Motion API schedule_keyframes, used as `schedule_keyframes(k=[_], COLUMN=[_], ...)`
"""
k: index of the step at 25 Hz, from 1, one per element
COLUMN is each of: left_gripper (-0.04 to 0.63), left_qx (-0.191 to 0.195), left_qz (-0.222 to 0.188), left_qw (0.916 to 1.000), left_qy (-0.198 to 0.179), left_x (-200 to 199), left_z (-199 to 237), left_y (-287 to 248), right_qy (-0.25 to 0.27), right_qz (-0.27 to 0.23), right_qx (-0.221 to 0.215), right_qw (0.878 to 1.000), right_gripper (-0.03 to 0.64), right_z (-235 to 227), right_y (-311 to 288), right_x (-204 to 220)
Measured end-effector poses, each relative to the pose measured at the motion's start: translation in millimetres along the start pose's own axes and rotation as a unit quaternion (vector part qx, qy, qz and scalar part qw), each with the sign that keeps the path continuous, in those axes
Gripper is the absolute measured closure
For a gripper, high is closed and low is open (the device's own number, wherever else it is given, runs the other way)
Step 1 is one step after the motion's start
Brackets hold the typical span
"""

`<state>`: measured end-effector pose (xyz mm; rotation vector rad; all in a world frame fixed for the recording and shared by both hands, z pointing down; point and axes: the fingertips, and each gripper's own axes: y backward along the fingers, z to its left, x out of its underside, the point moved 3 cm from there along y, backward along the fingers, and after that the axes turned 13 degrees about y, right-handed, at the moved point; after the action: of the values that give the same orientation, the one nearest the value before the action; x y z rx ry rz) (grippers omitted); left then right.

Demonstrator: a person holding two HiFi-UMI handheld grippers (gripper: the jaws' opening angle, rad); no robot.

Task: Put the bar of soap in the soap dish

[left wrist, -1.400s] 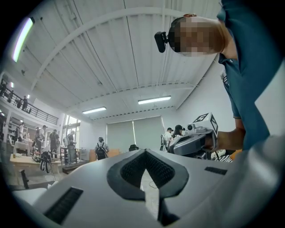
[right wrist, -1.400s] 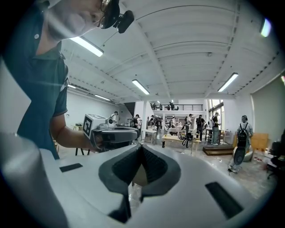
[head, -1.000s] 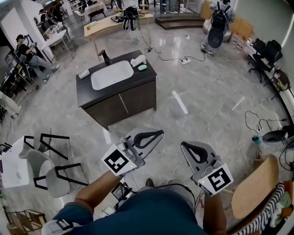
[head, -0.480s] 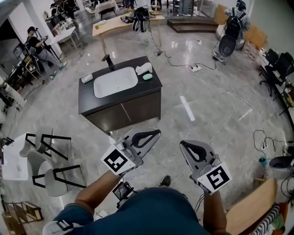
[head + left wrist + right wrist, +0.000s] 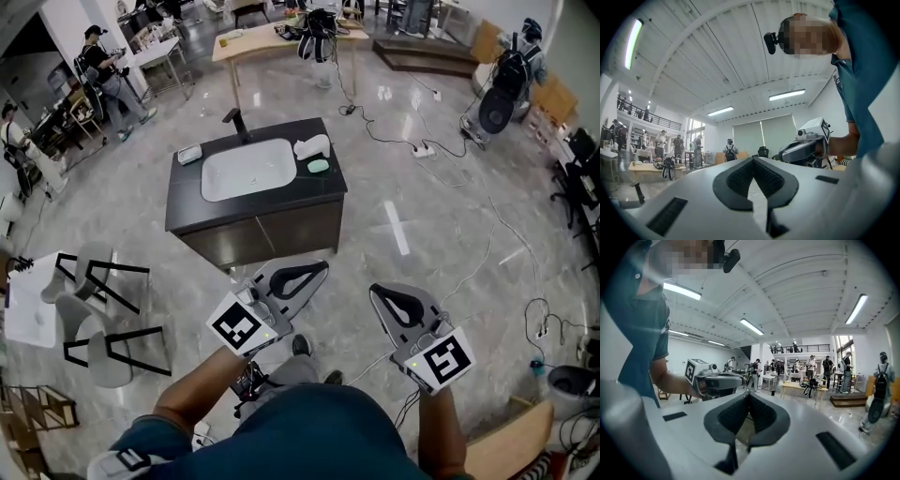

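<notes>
Head view: both grippers are held at waist level over the grey floor [image 5: 412, 216], well short of the dark bench [image 5: 187, 211] that carries the white sink basin [image 5: 248, 169].

Left gripper [image 5: 324, 268]: its jaws are pressed together with nothing between them. The left gripper view confirms this, with the ribbed pads [image 5: 740, 176] meeting at the tip. It points up the frame toward the front of the bench.

Right gripper [image 5: 374, 292]: its jaws are likewise pressed together and empty, and the right gripper view shows the pads [image 5: 761, 411] meeting along one line. It sits just beside the left gripper, apart from it.

Bench contents:
- A black faucet [image 5: 236, 120] stands behind the basin.
- A small pale-green piece, taken to be the bar of soap [image 5: 319, 166], lies on the bench top to the right of the basin.
- A white object [image 5: 312, 146] lies just behind it, too small to identify.
- A small pale rectangular piece, taken to be the soap dish [image 5: 190, 154], sits left of the basin, on the opposite side from the soap.

Surroundings: grey chairs [image 5: 94, 323] stand at the left of the frame, and cables [image 5: 441, 150] run across the floor.
</notes>
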<state>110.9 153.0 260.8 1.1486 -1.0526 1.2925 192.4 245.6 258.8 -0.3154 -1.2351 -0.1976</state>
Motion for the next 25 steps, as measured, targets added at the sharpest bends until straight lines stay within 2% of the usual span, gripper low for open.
schedule_keyframes(k=[14,21,25], left_gripper=[0.594,0.594,0.594], left_qx=[0.023,0.018,-0.001], left_qz=[-0.013,-0.010,0.001], left_qw=[0.9996,0.9997,0.9999], left_qy=[0.008,0.012,0.017], left_x=[-18.6,-19.5,-13.1], left_z=[135.7,180.1,208.1], left_y=[-20.1,-38.1,-52.9], right_qy=[0.014,0.007,0.000], right_qz=[0.008,0.014,0.010], right_qx=[0.018,0.008,-0.004], right_qw=[1.000,1.000,1.000], right_gripper=[0.603,0.603,0.603], right_z=[-65.1,-96.4,-122.3], right_y=[-125.0,-163.5,-183.8], right_x=[7.6,19.5,34.4])
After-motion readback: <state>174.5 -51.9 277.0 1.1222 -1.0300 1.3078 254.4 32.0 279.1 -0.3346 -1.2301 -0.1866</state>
